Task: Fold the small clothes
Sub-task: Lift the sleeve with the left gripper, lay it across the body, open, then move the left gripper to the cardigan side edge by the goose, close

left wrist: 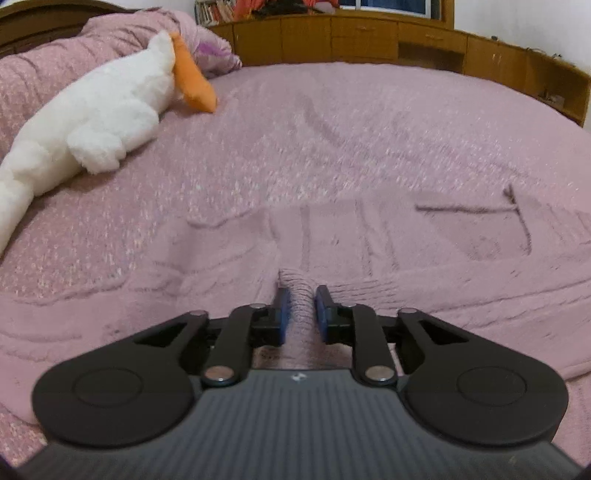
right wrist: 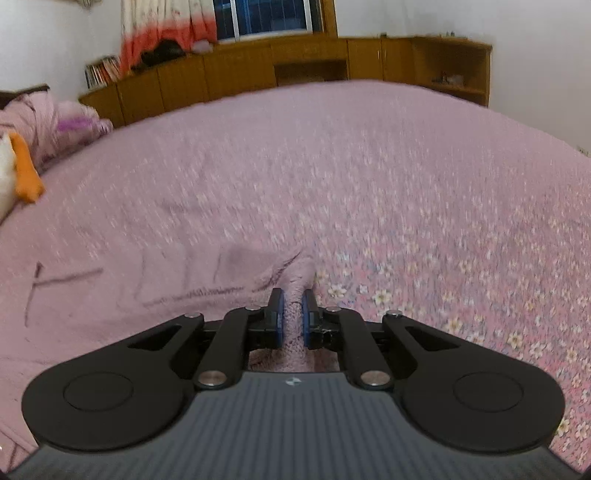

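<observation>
With your left hand-held gripper (left wrist: 300, 308) and right hand-held gripper (right wrist: 291, 314) each pinching the pink knit garment (left wrist: 369, 236), lift both edges evenly so the fold lands straight on the bed (left wrist: 332, 122).

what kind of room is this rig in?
Almost certainly a home bedroom: a bed with a pink floral bedspread, a white plush goose lying on it, and wooden cabinets under a curtained window.
</observation>
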`<control>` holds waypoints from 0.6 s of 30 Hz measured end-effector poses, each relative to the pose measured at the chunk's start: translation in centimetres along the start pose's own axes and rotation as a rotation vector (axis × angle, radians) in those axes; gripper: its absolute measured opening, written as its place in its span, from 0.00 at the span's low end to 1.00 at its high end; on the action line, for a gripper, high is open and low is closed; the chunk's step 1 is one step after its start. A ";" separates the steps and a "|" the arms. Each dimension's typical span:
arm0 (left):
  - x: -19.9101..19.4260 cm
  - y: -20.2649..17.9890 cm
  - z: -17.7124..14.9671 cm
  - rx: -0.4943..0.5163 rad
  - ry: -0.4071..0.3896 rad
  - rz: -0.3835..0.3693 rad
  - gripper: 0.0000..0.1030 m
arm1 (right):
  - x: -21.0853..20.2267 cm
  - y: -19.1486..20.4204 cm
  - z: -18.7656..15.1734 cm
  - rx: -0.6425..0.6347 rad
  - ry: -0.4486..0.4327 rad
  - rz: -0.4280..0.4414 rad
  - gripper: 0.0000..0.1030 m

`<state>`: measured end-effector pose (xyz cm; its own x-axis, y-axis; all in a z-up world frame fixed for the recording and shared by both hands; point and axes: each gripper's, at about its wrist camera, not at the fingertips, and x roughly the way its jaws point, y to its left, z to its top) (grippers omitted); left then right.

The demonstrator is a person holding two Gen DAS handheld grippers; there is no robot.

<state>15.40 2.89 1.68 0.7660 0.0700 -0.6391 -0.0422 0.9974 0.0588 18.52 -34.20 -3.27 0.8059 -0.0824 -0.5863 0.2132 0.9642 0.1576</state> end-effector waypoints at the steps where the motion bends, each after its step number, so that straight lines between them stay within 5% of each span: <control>1: -0.1 0.0 -0.1 0.003 -0.003 0.006 0.26 | 0.2 -0.1 0.0 0.005 0.004 -0.003 0.11; 3: -0.3 0.1 0.0 0.013 0.005 0.012 0.29 | 0.2 -0.3 0.1 0.029 0.010 0.003 0.17; 8: -0.9 1.1 0.8 -0.033 0.050 0.013 0.45 | -0.1 -0.8 0.3 0.085 0.006 0.029 0.64; 13: -2.0 2.7 1.5 -0.096 0.100 -0.012 0.45 | -1.3 -0.7 0.0 0.087 -0.009 0.067 0.68; 18: -4.2 3.7 2.7 -0.054 0.091 0.020 0.45 | -3.4 -1.2 -0.4 0.111 -0.014 0.100 0.68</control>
<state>13.76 6.19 6.70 0.7036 0.0885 -0.7051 -0.0931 0.9951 0.0320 15.35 -35.00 -1.80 0.8336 0.0087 -0.5524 0.1904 0.9341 0.3021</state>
